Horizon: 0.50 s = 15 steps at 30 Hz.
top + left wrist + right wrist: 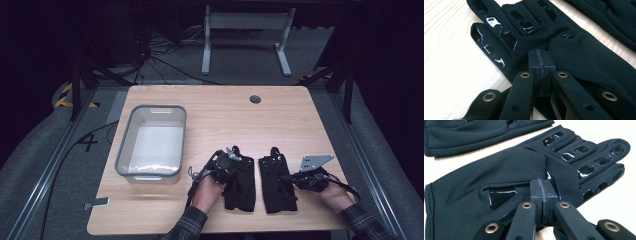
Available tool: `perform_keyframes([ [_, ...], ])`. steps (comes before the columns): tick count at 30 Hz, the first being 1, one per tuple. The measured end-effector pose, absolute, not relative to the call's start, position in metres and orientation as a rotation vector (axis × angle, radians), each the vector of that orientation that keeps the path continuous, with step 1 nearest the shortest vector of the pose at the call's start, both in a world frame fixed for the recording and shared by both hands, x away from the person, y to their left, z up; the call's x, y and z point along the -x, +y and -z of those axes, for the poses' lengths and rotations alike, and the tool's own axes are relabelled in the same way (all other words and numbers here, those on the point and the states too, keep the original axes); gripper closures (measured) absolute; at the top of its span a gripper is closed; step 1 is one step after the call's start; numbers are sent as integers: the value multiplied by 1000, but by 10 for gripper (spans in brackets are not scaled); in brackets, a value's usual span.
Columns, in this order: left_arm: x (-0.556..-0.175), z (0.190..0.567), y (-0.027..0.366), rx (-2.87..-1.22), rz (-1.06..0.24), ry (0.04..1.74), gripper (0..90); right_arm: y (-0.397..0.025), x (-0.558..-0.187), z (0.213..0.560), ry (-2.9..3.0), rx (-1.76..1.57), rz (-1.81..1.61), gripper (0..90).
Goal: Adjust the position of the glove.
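Note:
Two black gloves with glossy grip patches lie side by side, palms up, near the table's front edge. My left gripper (231, 167) is shut at the left glove (241, 185), near the base of its fingers. In the left gripper view its jaws meet where a ridge of that glove's (584, 57) fabric gathers. My right gripper (295, 178) is shut at the outer edge of the right glove (276, 187). In the right gripper view its closed tips (543, 185) sit where a crease of the glove's palm (506, 167) ends.
A grey open bin (150, 142) stands on the table's left half, its white floor bare. A round cable hole (255, 99) is at the far edge. A small grey object (100, 202) lies at the front left corner.

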<state>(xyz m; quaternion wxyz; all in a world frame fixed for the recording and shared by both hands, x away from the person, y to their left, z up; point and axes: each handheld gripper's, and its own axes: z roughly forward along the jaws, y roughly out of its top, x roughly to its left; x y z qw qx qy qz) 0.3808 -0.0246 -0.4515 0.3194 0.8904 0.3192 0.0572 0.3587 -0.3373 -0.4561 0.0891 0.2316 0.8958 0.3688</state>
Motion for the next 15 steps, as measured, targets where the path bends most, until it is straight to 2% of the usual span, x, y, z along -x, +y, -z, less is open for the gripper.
perform_keyframes([
  [8,-379,452,-27,-2308,-152,838,885,-329,-359,455,2671,-670,-1090,900],
  [12,-377,447,-20,-2265,-140,854,819,-332,-356,453,2657,-664,-1110,900],
  [15,-368,445,-11,-2233,-126,886,735,-336,-351,449,2650,-654,-1129,900],
])
